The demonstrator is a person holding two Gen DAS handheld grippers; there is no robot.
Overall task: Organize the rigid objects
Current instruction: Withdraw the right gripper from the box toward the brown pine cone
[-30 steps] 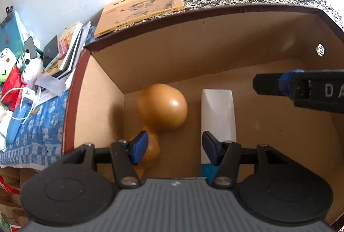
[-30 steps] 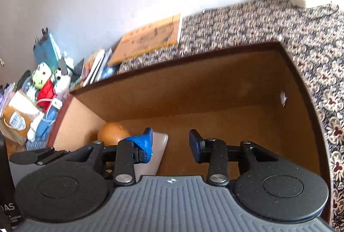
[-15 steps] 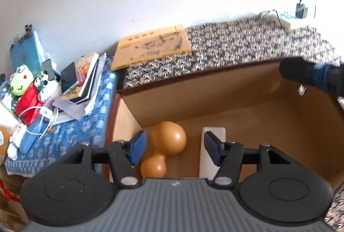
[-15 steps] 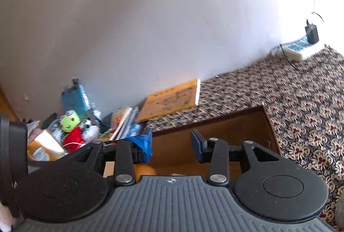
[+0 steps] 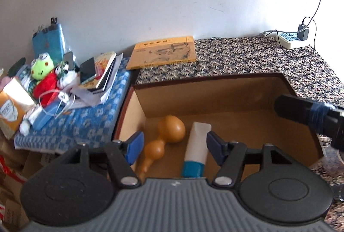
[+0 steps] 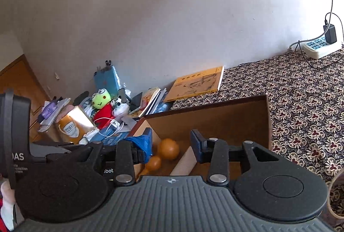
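Hovering over the box [image 5: 215, 90], left tool [image 5: 173, 147] opening, right tool [image 6: 172, 146] apart, both empty. Could clip the box wall or knock the gourd [image 5: 169, 133] against the tube [image 5: 196, 146] on any careless dip.

In the right wrist view, the right gripper's [image 6: 172, 144] body covers the near end of the white tube [image 6: 183, 162] and the gourd's [image 6: 164, 153] neck, and the box's [image 6: 267, 120] floor is mostly hidden. A round rim [image 6: 335, 193] is cut off at the right edge. In the left wrist view, the yellow book's [image 5: 162, 52] title is too small to read.
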